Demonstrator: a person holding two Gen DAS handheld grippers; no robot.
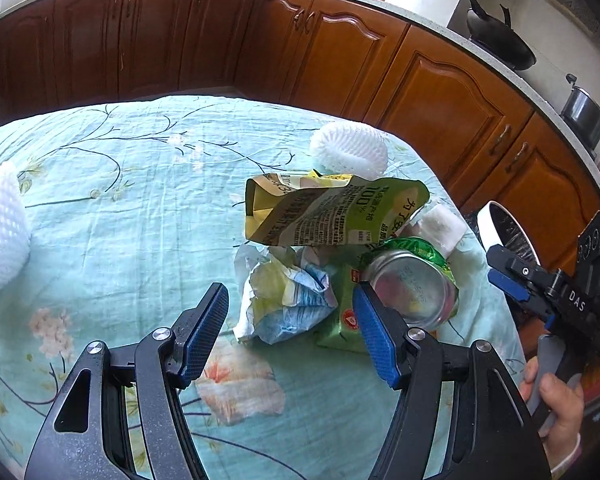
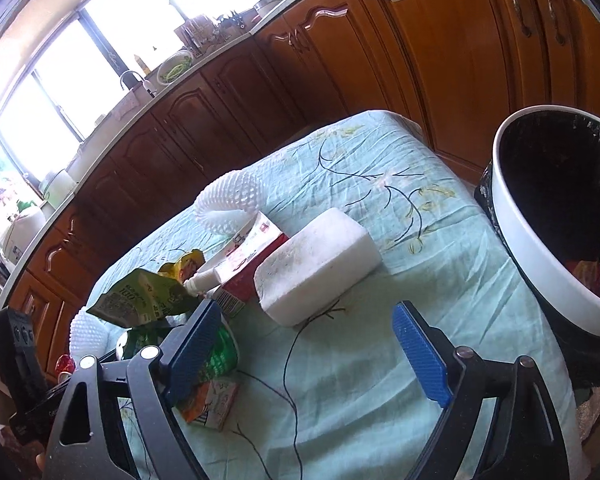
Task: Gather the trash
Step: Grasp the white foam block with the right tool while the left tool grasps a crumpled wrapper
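A pile of trash lies on the table with the floral cloth point(image 1: 120, 220): a green snack bag point(image 1: 332, 210), a crushed green can point(image 1: 414, 280), a crumpled wrapper point(image 1: 288, 300), a white foam block point(image 2: 320, 268) and a red carton point(image 2: 252, 260). My left gripper point(image 1: 292, 320) is open and empty, just short of the wrapper and can. My right gripper point(image 2: 308, 348) is open and empty over the cloth, near the foam block. It also shows in the left wrist view point(image 1: 512, 276). A white bin with a black liner point(image 2: 548, 240) stands at the table's right edge.
White foam fruit nets lie on the cloth, one far point(image 1: 348, 150) and one at the left point(image 1: 0, 236). A small orange carton point(image 2: 212, 402) lies by my right gripper's left finger. Brown kitchen cabinets point(image 1: 440, 92) run behind the table.
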